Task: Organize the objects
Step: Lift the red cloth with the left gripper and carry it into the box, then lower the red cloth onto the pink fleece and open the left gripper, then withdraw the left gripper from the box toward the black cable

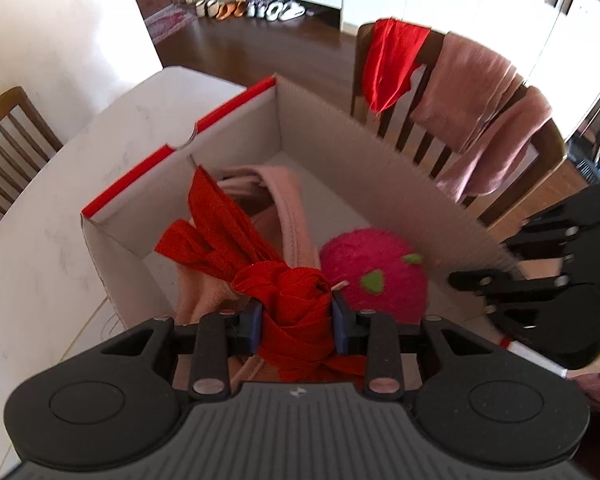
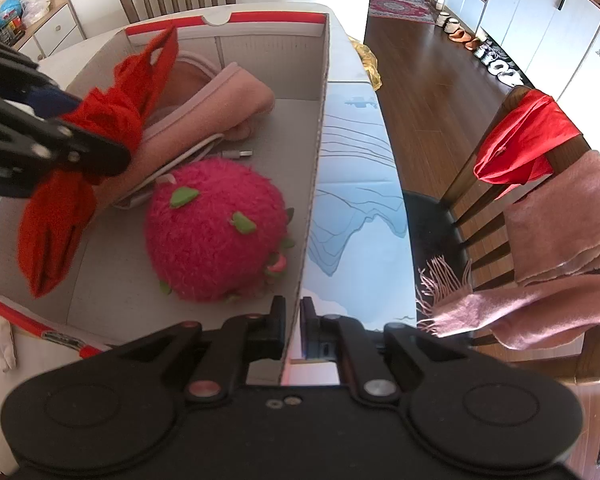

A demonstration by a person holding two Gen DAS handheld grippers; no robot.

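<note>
Knotted red cloth (image 1: 296,312) is clamped by the left gripper (image 1: 298,316) over the cardboard box (image 2: 318,120), which holds a pink plush ball (image 2: 216,232) and, apparently, a pink towel (image 2: 220,100); the box's wall is pinched by the right gripper (image 2: 293,320).

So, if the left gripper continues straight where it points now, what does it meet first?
Probably the pink folded cloth in the cardboard box, directly beyond the held red fabric; depth is unclear.

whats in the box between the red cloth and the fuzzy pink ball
A folded pink cloth, with a white cable along its edge, clearest in the right wrist view.
</note>
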